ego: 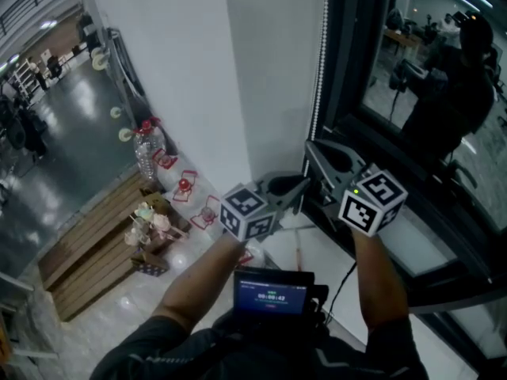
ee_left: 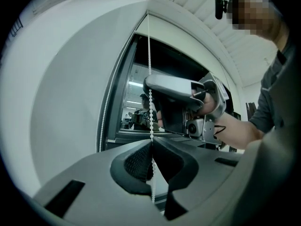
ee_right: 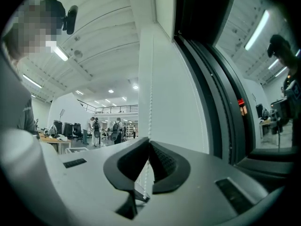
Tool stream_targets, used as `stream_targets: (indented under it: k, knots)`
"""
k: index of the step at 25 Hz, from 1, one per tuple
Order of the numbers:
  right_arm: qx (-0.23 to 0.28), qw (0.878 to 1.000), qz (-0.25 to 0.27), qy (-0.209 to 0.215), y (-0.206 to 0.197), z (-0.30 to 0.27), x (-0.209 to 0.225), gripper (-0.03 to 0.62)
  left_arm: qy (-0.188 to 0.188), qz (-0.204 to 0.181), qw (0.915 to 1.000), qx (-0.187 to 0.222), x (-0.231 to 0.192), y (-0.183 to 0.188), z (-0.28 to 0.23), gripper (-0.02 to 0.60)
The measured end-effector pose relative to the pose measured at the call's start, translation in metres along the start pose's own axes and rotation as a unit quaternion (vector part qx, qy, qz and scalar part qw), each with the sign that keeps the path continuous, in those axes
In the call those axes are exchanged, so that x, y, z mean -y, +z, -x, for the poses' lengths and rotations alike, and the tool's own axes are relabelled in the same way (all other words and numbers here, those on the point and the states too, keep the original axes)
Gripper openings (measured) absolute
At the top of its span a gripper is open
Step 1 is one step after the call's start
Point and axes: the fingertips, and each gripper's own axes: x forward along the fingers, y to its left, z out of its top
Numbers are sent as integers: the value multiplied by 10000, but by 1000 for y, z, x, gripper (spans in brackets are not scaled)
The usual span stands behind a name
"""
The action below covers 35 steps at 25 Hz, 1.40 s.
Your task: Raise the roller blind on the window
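Note:
A white bead chain (ego: pixel 320 70) hangs down the left edge of the dark window (ego: pixel 428 93). Both grippers are shut on it, one above the other. In the head view my right gripper (ego: pixel 312 149) pinches the chain higher up, and my left gripper (ego: pixel 306 184) pinches it just below. The left gripper view shows the chain (ee_left: pixel 150 79) running down into my closed left gripper (ee_left: pixel 151 144), with the right gripper's grey body (ee_left: pixel 176 89) just above. The right gripper view has the chain (ee_right: pixel 150 98) caught between the meeting pads of my right gripper (ee_right: pixel 149 141), its tail hanging below.
A white wall column (ego: pixel 238 77) stands left of the window frame. The white sill (ego: pixel 341 267) lies under my arms. Far below are a water bottle (ego: pixel 147 153), small red objects (ego: pixel 184 185) and a wooden bench (ego: pixel 95 244). A screen device (ego: pixel 272 295) sits at my chest.

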Motion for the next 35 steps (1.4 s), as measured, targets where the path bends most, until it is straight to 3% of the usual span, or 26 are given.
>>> stream_targets:
  k: [10,14,19,23,24,30,35]
  knots:
    - [-257,9995,-80,-153,-37,1,2,0,-19,140,9994,-303,-2,-39,1,5]
    - [-383,9992,-38,-131,-36,-2,4,0,26,138,9994,-328,-2,-37,-1,5]
    - [-202,9996,-186,-113,-36,-2,6,0,254,417,9985,-233,-14,-32,11,7]
    - [-256,9993,-221,-133,-37,-2,4,0,168,403,9984,-356,-13,-28,33,109]
    - [-240,9994,-230,-135,-37,-1,5,0,185,326,9987,-331,-14,-21,40,143]
    - [-167,9995,-247,-76,-37,-1,3,0,301,90,9967,754,-23,86,47,132]
    - [-156,9997,-205,-23,-37,-1,-2,0,161,-249,9957,872,-22,147,22,118]
